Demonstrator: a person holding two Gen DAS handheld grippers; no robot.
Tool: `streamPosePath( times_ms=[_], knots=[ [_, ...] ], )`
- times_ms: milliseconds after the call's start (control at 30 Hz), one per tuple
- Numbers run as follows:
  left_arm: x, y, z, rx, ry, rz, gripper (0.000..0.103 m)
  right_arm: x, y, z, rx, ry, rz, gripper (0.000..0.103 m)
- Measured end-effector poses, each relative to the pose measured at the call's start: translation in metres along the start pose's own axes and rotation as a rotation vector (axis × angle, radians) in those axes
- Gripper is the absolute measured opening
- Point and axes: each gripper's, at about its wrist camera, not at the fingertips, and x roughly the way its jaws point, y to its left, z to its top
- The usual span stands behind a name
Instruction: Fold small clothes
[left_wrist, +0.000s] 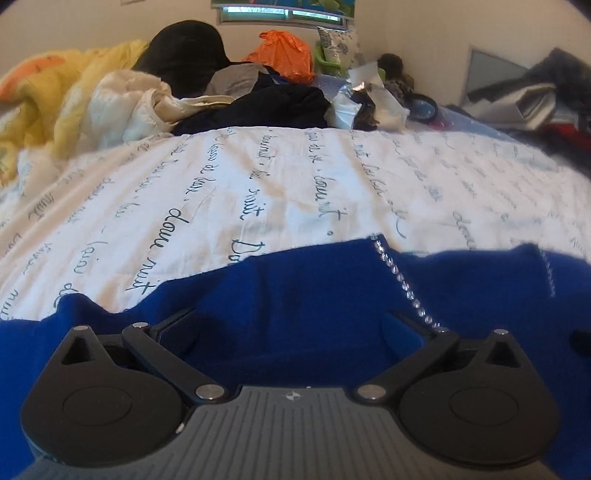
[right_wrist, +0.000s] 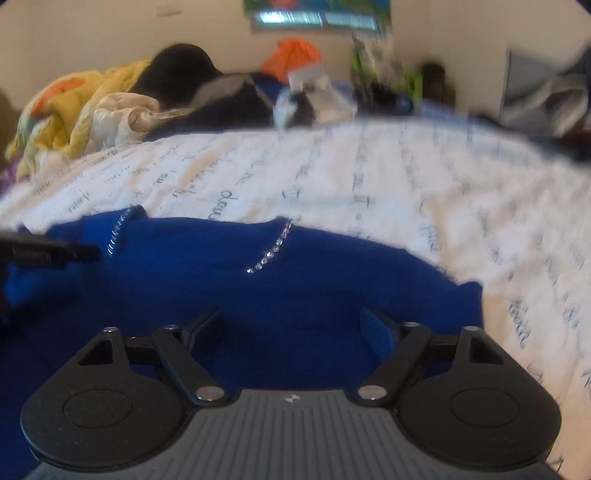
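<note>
On the near part of a bed covered with a white sheet (left_wrist: 258, 177) printed in dark cursive script, a blue garment (left_wrist: 314, 295) lies spread flat, its far edge uneven against the white cloth. Two lines of small clear rhinestones (right_wrist: 273, 247) run slantwise across the garment's upper part, and they show in both wrist views. Over the garment's left side sits the left gripper (left_wrist: 291, 325), its two fingers spread wide apart with only blue fabric seen between them and nothing pinched. Over the garment's right side, close to its right edge where the sheet begins, sits the right gripper (right_wrist: 291, 325); its jaws also stand apart and clamp nothing, with blue cloth lying under the gap. From the right wrist view a dark finger of the left gripper reaches in at the left edge, just above the cloth. At the far end of the bed a heap of things lies against the wall: a yellow and orange blanket (left_wrist: 48, 96), a cream cloth (left_wrist: 129, 99), a black rounded bundle (left_wrist: 184, 48), dark clothes (left_wrist: 280, 103), an orange plastic bag (left_wrist: 284, 51) and crumpled clear wrapping (left_wrist: 362, 99). The right wrist view is blurred, so its far details are hard to read.
</note>
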Motion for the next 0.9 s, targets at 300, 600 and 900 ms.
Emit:
streamPosePath(
  times_ms=[300,600,900],
  knots=[
    [-0.133,0.139,-0.045,-0.409,-0.274,-0.011,0.103,-0.002,-0.007,0.001,0.008,-0.004,0.011,0.086],
    [-0.162,0.233,-0.054,-0.142,-0.261,0.515,0.103,0.000,-0.007,0.002,0.016,-0.008,0.011,0.086],
    [-0.099,0.266,-0.066,-0.205,0.008,0.566,0.050,-0.001,-0.010,0.002,0.030,-0.013,0.020,0.086]
  ],
)
